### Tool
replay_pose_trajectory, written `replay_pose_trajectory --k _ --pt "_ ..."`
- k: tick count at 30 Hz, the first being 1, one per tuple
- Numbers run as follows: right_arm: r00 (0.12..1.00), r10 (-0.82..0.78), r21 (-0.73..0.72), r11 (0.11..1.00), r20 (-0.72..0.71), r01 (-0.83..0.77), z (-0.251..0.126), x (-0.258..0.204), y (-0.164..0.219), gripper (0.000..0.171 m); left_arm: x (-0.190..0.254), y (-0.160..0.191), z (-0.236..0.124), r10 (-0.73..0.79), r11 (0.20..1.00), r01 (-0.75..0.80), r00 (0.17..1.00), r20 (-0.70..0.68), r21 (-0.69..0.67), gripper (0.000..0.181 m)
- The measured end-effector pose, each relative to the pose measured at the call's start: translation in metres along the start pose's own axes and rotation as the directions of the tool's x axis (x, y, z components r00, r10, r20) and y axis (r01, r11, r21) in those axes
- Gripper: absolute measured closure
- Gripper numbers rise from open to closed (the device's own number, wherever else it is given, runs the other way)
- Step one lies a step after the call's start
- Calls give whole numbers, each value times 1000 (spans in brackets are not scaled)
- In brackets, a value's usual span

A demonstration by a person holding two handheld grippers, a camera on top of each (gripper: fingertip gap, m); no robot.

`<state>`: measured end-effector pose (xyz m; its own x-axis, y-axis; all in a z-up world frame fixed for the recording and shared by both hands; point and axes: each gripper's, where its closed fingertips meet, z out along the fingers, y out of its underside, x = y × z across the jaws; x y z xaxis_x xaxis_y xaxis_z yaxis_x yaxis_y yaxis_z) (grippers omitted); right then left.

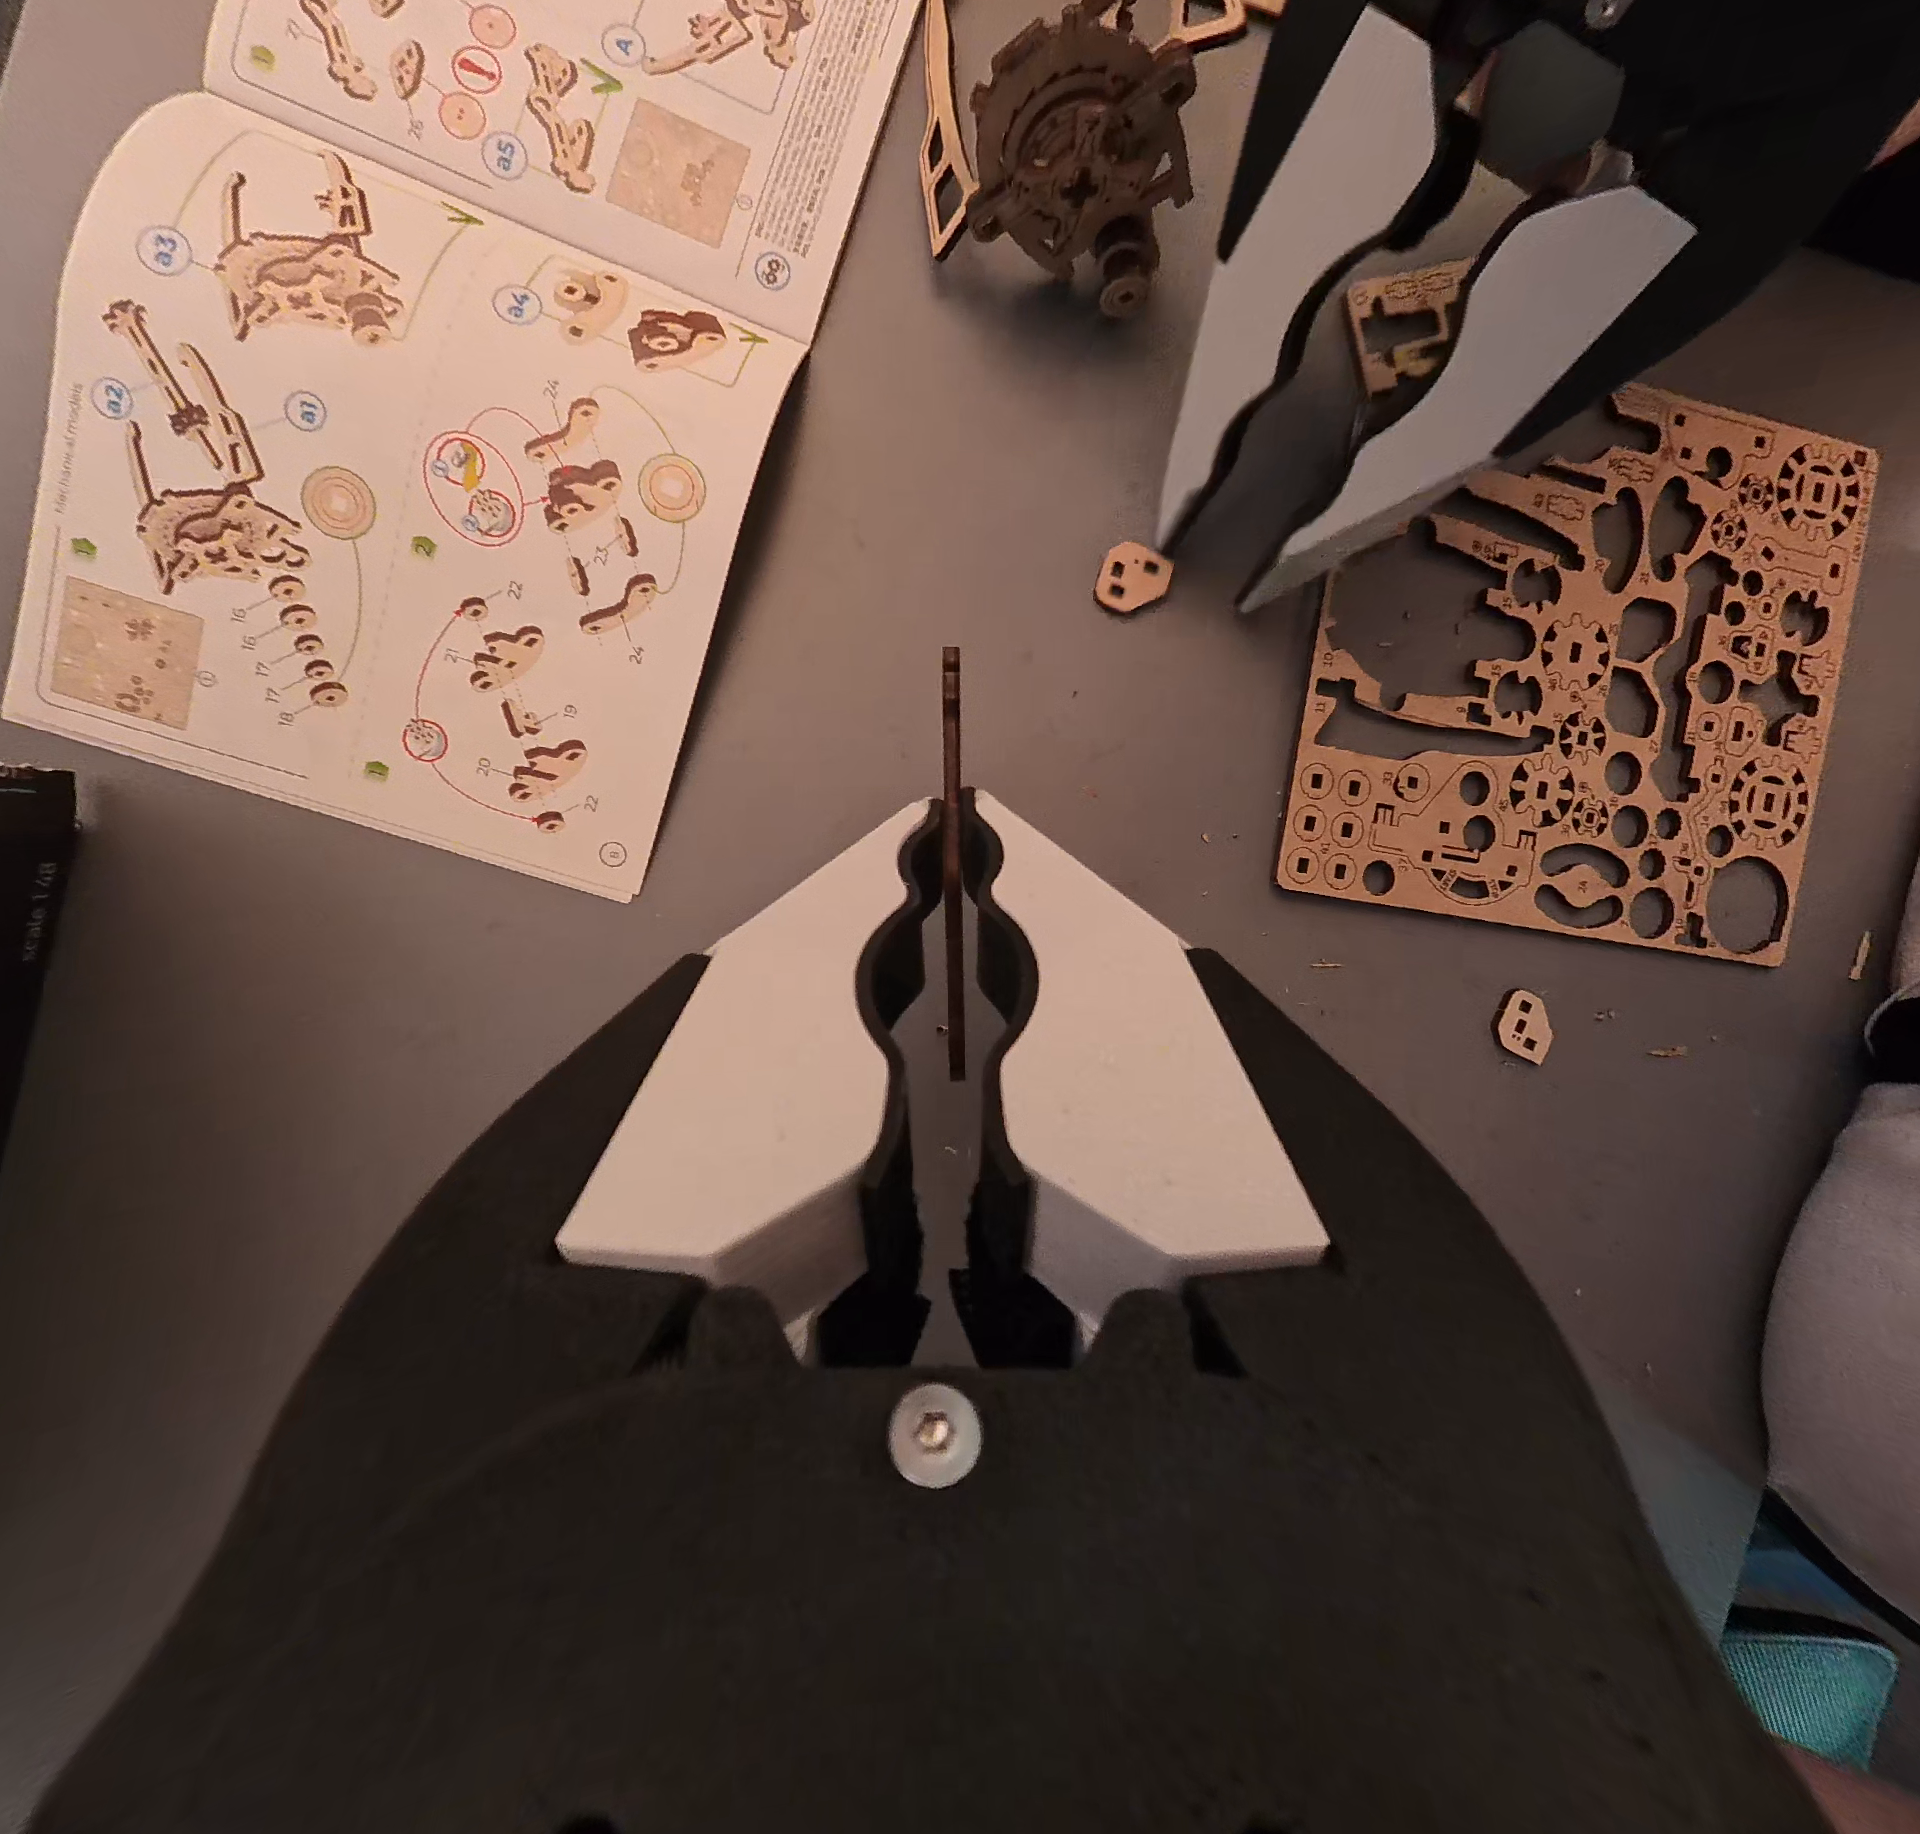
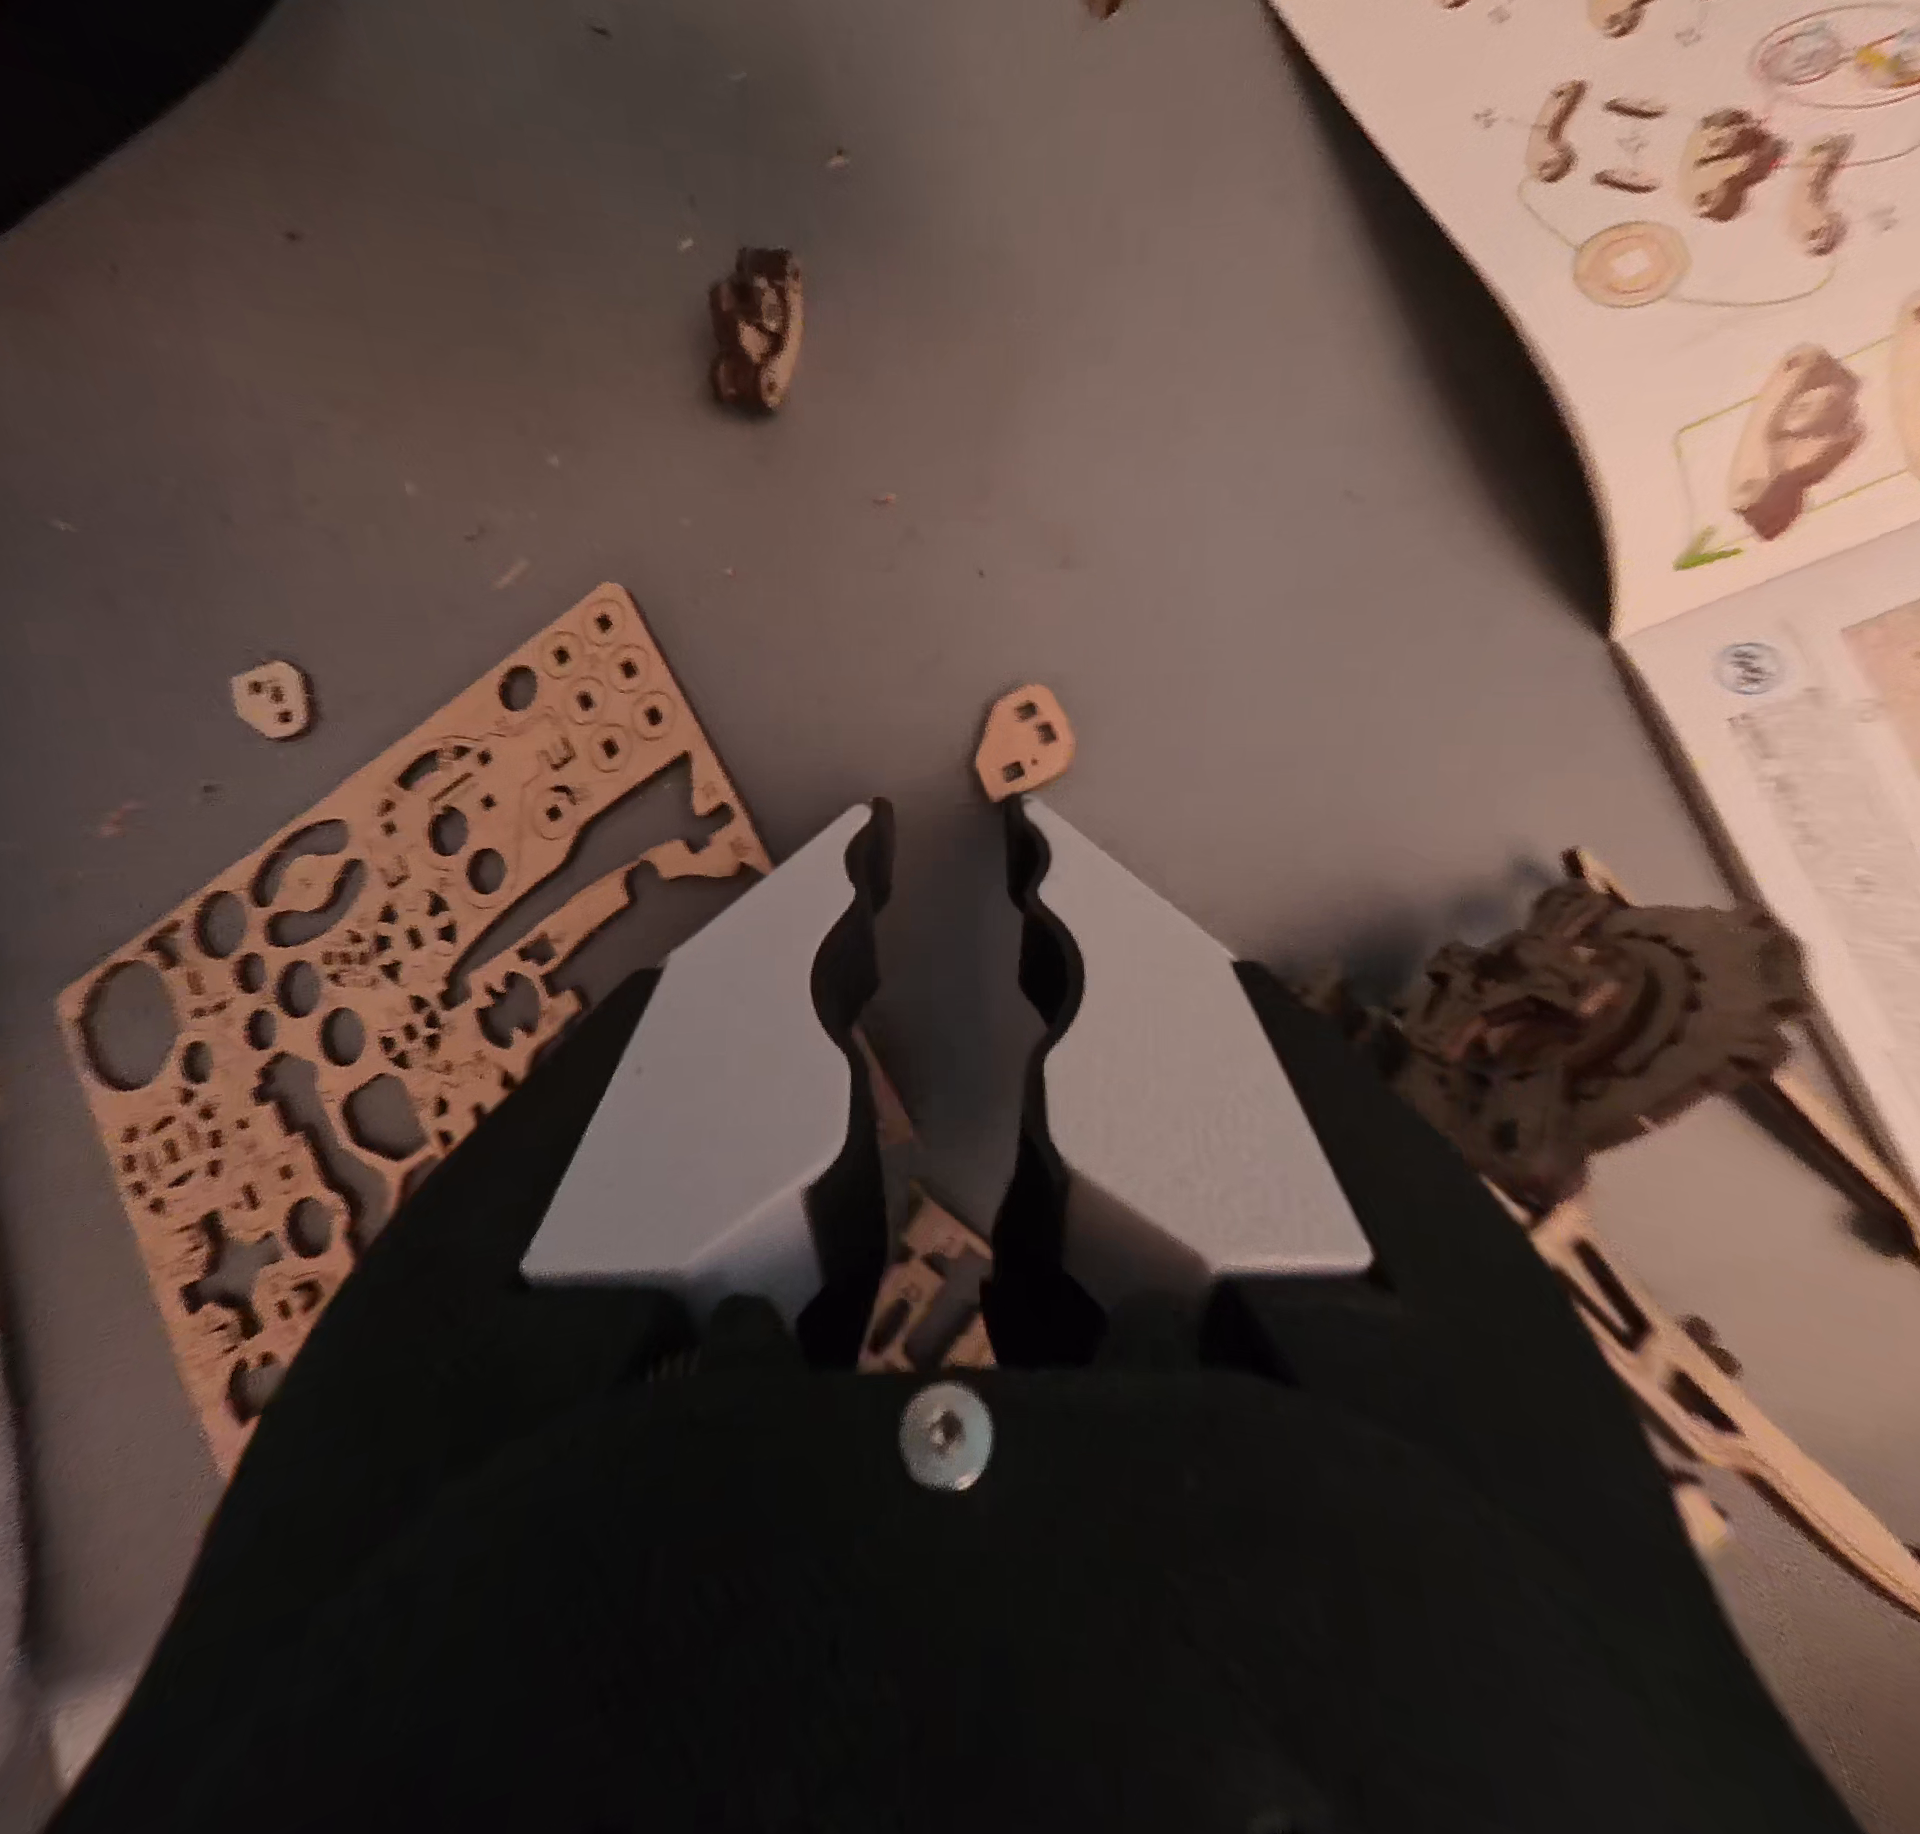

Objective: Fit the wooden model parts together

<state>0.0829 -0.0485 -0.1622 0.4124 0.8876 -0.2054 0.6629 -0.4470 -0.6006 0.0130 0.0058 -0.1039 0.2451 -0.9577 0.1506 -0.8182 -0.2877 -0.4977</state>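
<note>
My left gripper is shut on a thin flat wooden part, seen edge-on and sticking out past the fingertips above the grey table. My right gripper is open and empty, its tips just short of a small flat wooden piece with square holes; the same piece lies beside its tip in the left wrist view. A second such piece lies apart. A dark assembled gear block stands further off. A small assembled wooden part lies ahead.
A punched-out wooden parts sheet lies flat on the table. An open instruction booklet lies beside it. A pale curved wooden frame rests by the gear block. Wood crumbs dot the table. From my right tips it is roughly 9 cm to the dark assembled gear block; from my left, 15 cm. It turns up in the right wrist view as well.
</note>
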Motion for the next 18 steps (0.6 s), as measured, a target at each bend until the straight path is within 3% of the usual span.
replay_pose_trajectory --k 6,13,18 --pt "992 -92 69 994 85 86 10 -22 -10 151 1 -1 -1 4 1000 -4 1000 5 4 181" --pt "973 -174 96 977 -155 190 -7 16 -16 153 2 -1 1 9 1000 -9 1000 0 -1 181" --pt "987 -130 52 989 -98 135 4 12 -7 145 0 0 0 6 1000 -6 1000 5 -3 181"
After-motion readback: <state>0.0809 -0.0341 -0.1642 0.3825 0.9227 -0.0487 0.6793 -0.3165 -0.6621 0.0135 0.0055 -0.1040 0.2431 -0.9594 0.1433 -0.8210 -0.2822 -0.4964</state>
